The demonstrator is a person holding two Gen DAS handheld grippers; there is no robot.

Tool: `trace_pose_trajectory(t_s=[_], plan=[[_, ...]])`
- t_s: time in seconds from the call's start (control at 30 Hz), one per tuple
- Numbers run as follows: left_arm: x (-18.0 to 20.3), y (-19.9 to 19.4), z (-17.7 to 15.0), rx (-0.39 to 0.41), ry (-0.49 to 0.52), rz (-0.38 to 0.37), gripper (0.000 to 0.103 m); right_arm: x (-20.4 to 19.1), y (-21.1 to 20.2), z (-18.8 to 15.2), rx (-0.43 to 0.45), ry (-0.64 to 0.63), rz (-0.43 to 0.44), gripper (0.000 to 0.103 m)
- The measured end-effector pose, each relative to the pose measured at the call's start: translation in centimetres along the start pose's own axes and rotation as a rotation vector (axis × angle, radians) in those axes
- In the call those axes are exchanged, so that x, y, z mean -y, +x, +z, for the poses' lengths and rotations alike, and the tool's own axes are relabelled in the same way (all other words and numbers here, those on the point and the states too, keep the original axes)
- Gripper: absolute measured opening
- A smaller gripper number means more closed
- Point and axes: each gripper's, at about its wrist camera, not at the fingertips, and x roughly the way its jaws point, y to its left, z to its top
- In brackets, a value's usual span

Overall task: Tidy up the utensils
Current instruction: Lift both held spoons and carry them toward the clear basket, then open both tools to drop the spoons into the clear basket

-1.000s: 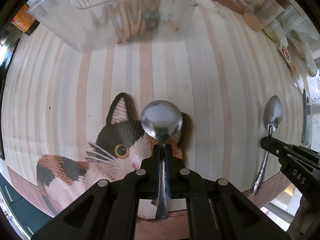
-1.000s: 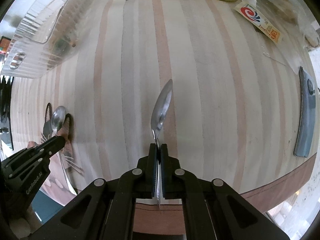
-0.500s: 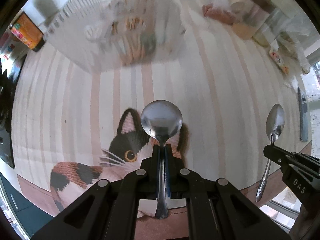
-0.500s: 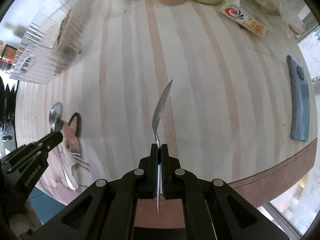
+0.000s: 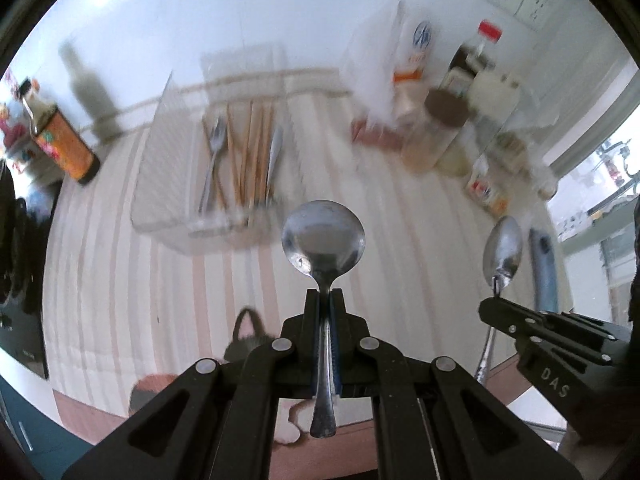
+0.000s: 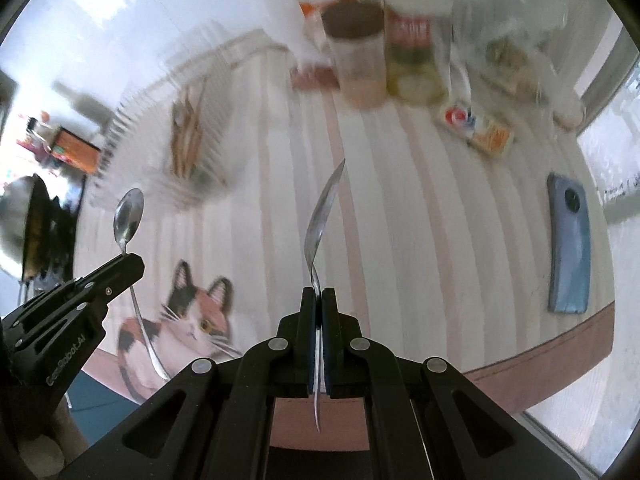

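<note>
My left gripper is shut on the handle of a steel spoon, bowl facing the camera, held high above the striped tablecloth. My right gripper is shut on a second spoon, seen edge-on. Each gripper shows in the other's view: the right gripper with its spoon at the right, the left gripper with its spoon at the left. A clear plastic organizer tray beyond holds a fork, wooden chopsticks and another utensil; the same tray appears blurred in the right wrist view.
A cat-print mat lies near the table's front edge. Jars, bottles and packets crowd the back right. A sauce bottle stands back left. A blue phone lies at the right. A black cooktop borders the left.
Both grippers have risen well above the table with their spoons and tilted up, so the tray, back wall and bottles now show; the cat mat has slid toward the bottom.
</note>
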Motion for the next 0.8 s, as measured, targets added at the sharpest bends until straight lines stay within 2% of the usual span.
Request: trace_pose_trajectory(t_s=[0.23,0.43,0.6,0.8], plan=[[-1.1,-3.2,4.1,0.099,-0.009,-0.005,0.002,-2.3,-3.0,4.1,0.092,-0.022,0.034,0.002],[-3.7,-4.6,7.1,0.145,-0.037,0.019,0.002,-5.3,-4.6,7.9,0.143,-0.061,0.069,0.002],[-6.5,-4.0,8.8,0.142,-0.067,0.041,0.002,-8.2,-3.5,11.0,0.141,-0.094,0.094,0.002],[-10.3,-1.3,10.3,0.074,-0.138,0.037,0.002,-11.4,-0.9,13.8,0.106,-0.121,0.106,0.002]])
